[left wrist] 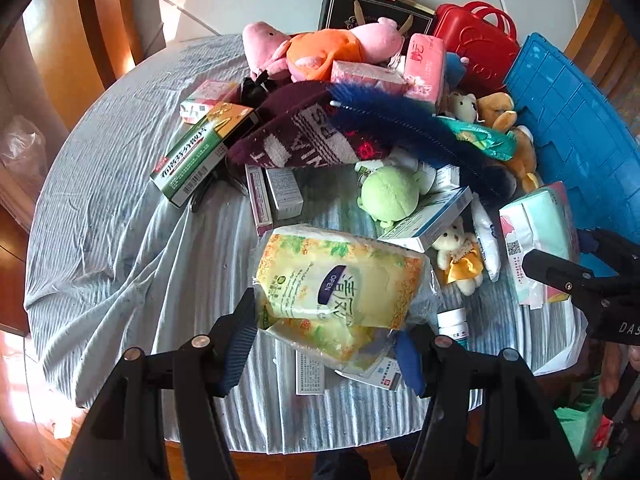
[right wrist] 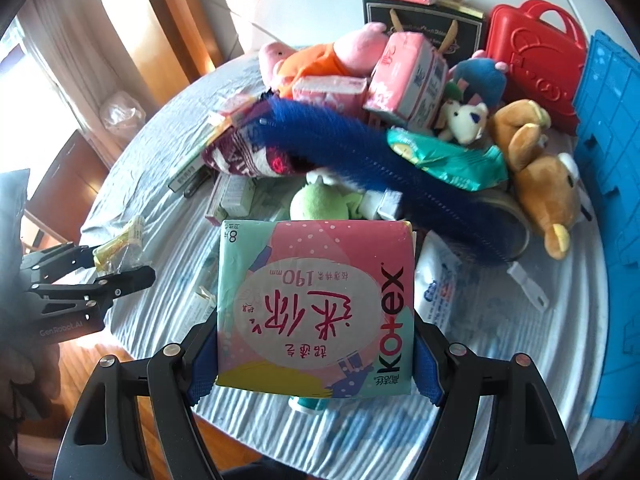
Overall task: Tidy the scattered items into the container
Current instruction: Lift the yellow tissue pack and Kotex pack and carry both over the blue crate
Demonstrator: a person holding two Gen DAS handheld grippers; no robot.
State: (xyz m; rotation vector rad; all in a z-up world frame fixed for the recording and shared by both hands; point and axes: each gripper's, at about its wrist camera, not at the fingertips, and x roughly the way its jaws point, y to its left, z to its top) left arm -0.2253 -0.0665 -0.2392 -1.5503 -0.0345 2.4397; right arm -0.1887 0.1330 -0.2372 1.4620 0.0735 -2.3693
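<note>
Both cameras are looking steeply down from above the near edge of the cloth-covered counter (left wrist: 120,240), each sitting just behind its own gripper's fingers. The left wrist view is facing the pile from the left, catching the right gripper (left wrist: 560,276) at its right edge; the right wrist view is showing the left gripper (right wrist: 116,264) at its left edge. Both are sharing the blue brush (left wrist: 400,120), pink plush (right wrist: 320,56) and blue container (right wrist: 612,184).
</note>
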